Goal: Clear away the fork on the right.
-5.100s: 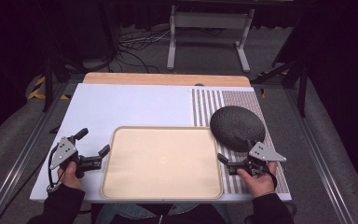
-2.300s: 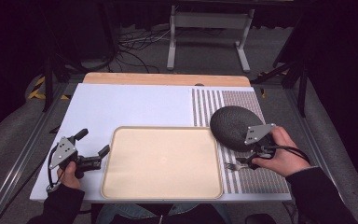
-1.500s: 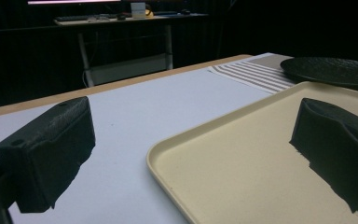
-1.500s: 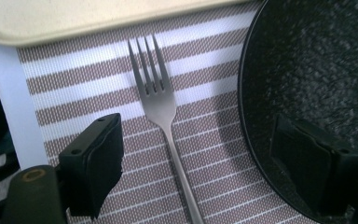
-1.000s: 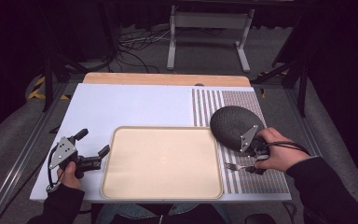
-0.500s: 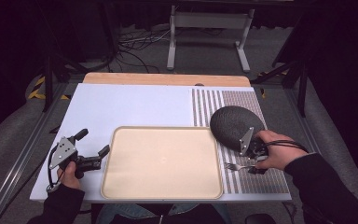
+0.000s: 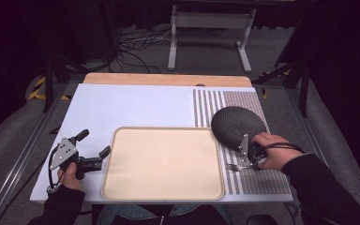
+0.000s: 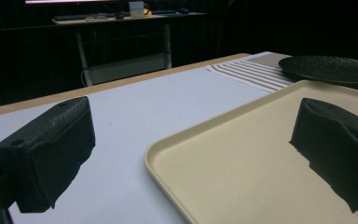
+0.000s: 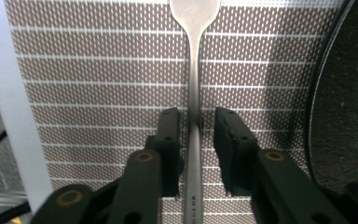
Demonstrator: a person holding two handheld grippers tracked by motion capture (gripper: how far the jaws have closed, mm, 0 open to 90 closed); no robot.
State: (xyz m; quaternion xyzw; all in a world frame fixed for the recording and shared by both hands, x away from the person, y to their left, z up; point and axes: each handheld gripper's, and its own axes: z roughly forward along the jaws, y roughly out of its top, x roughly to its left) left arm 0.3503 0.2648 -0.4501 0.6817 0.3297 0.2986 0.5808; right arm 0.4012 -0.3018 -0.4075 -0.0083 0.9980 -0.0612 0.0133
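A person seated at a white desk (image 7: 136, 105) works a fork (image 9: 195, 93) with the right gripper (image 7: 251, 157), whose fingers (image 9: 170, 140) have just been closing around the fork's metal handle. In the right gripper view the handle runs straight up the middle between the two black pads, a thin gap showing on each side, so the fingers stand narrow about the fork without clearly pressing it. The fork lies flat on a striped, dotted placemat (image 9: 98, 84), its tines end pointing away from the fingers; in the high view the tines (image 7: 232, 166) poke out past the hand toward the tray. A dark, rough-surfaced plate (image 7: 238, 126) rests on the same mat just beyond the right hand (image 7: 274, 152), and its rim curves along the outer side of one finger in the right gripper view.

At the other end of the desk the left gripper (image 7: 91, 154) rests low, held in the left hand (image 7: 68, 173), its fingers (image 8: 51, 149) spread wide with nothing between them. One finger sits over the white desk, the other over the near corner of a beige tray (image 7: 164, 161), which lies between the two grippers.
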